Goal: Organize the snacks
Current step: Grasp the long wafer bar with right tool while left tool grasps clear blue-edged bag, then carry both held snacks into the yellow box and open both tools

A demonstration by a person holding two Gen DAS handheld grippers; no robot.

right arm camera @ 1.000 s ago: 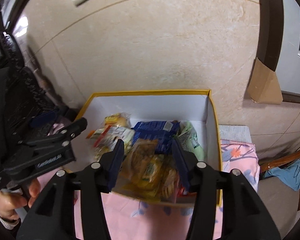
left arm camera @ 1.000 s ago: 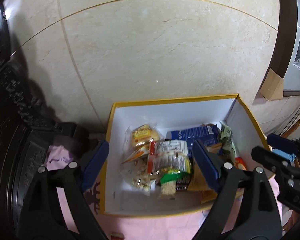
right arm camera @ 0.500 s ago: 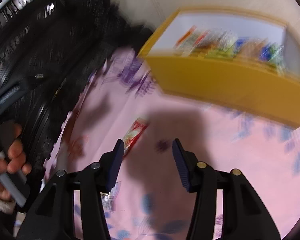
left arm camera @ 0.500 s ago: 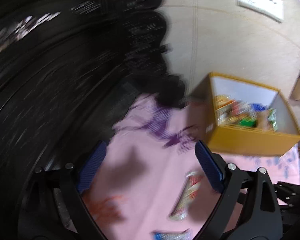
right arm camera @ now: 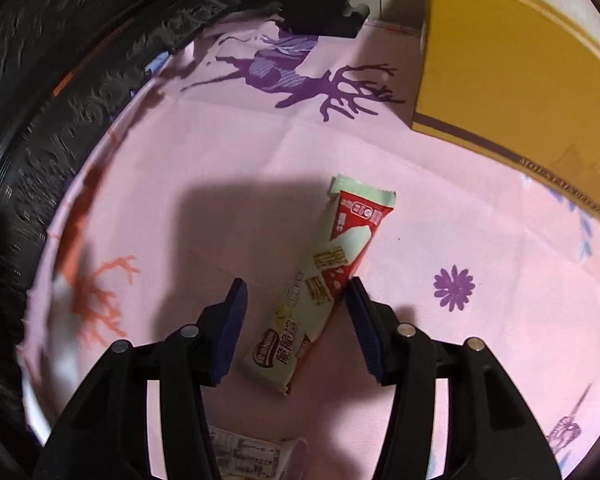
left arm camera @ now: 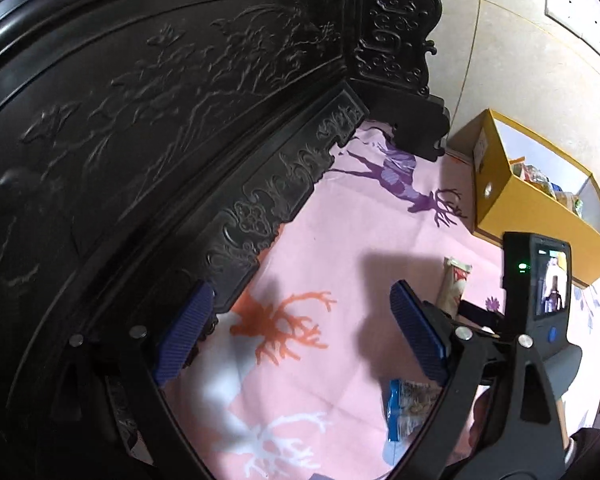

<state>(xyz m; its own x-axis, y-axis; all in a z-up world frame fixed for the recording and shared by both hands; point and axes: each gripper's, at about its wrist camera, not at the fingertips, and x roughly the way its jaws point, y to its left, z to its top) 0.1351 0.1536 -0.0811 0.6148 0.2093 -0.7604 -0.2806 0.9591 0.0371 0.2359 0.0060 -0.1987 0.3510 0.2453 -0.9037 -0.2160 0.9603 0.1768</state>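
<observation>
Both hand-held grippers have been swung away from the yellow box (right arm camera: 512, 52) and lowered over the pink cloth (right arm camera: 228, 152). The right hand-held gripper (right arm camera: 294, 292) is being closed around the wafer bar (right arm camera: 320, 284), not yet clamped; the box lies at one o'clock. The left hand-held gripper (left arm camera: 300, 332) is spread wide, empty, with a blue packet (left arm camera: 406, 408) at four o'clock. Another pickup seems intended.

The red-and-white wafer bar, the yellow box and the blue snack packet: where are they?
Wafer bar (right arm camera: 328, 280): right wrist view, middle of its wrapper.
Yellow box (right arm camera: 512, 68): right wrist view, its outer side wall.
Blue snack packet (left arm camera: 406, 408): left wrist view, its visible middle.
</observation>
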